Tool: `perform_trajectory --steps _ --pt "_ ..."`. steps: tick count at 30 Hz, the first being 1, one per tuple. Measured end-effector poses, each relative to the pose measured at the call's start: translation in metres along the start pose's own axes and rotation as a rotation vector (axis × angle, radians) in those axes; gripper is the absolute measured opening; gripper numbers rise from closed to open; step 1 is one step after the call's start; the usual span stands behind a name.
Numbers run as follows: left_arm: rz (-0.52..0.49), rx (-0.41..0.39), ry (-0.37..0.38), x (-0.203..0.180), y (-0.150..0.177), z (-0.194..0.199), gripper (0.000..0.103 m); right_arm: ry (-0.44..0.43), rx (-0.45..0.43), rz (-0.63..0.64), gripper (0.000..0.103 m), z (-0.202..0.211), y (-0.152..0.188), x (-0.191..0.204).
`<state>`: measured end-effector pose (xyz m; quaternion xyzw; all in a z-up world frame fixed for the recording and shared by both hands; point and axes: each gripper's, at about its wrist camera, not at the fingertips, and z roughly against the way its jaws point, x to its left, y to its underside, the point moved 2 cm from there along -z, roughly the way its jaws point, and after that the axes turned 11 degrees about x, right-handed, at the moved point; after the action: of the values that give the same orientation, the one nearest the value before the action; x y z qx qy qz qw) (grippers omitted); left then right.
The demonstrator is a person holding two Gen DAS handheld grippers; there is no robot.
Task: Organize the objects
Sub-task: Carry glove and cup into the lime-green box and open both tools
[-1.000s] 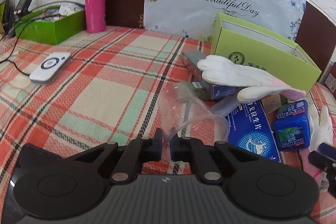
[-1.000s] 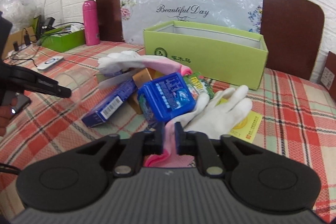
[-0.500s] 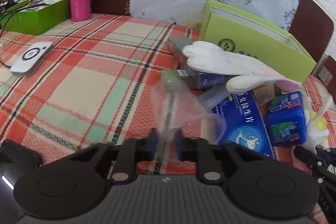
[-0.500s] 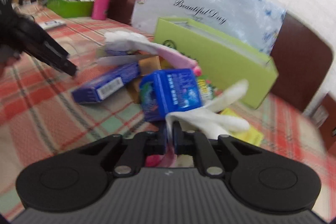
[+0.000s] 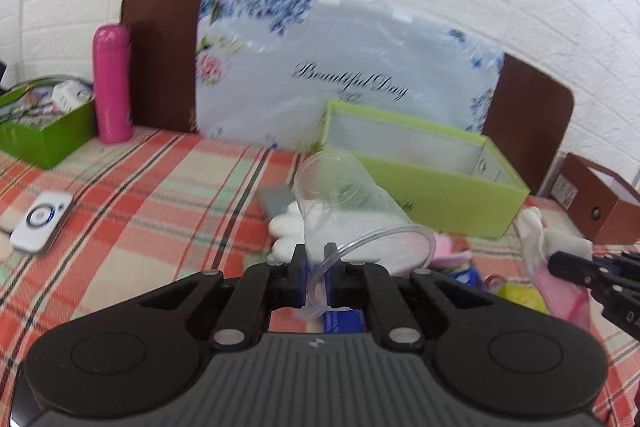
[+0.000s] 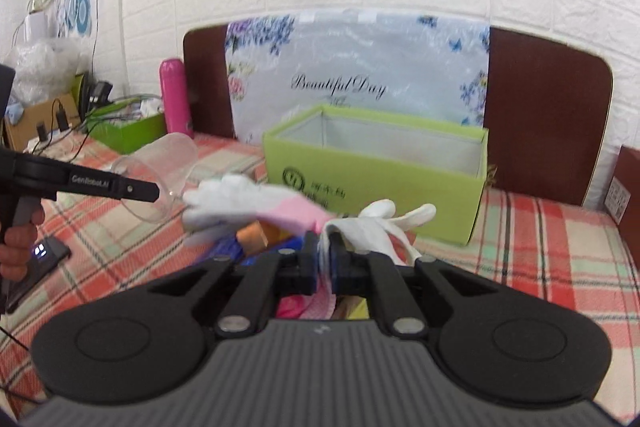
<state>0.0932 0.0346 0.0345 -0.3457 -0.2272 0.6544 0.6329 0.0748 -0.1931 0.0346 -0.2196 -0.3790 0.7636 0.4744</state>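
Observation:
My left gripper (image 5: pixel 316 267) is shut on the rim of a clear plastic cup (image 5: pixel 344 203) and holds it lifted, tilted toward the green open box (image 5: pixel 420 183). In the right wrist view the cup (image 6: pixel 160 175) hangs from the left gripper (image 6: pixel 154 191) above the cloth. My right gripper (image 6: pixel 325 261) is shut on a white and pink glove (image 6: pixel 372 223), lifted off the pile; the same glove shows in the left wrist view (image 5: pixel 536 235). A second white and pink glove (image 6: pixel 248 205) lies over a pile of small boxes (image 6: pixel 250 243). The green box (image 6: pixel 376 167) stands open behind the pile.
A pink bottle (image 5: pixel 112 85) and a darker green box (image 5: pixel 40 127) of cables stand at the back left. A white device (image 5: pixel 40 221) lies on the plaid cloth at left. A brown box (image 5: pixel 600 199) stands at right. A floral board (image 5: pixel 344 75) leans on the wall.
Both grippers rose. The left lifted the clear cup off the cloth and tilted it toward the green box. The right lifted its glove off the pile.

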Motion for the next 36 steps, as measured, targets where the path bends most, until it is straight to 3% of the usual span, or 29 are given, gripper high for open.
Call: perform_trajectory --steps 13,36 --pt "-0.149 -0.106 0.041 -0.053 -0.052 0.008 0.007 0.036 -0.106 0.032 0.006 -0.018 -0.063 -0.024" --pt "-0.096 -0.074 0.066 -0.049 -0.111 -0.036 0.007 0.080 -0.072 -0.024 0.006 -0.088 -0.102 -0.066"
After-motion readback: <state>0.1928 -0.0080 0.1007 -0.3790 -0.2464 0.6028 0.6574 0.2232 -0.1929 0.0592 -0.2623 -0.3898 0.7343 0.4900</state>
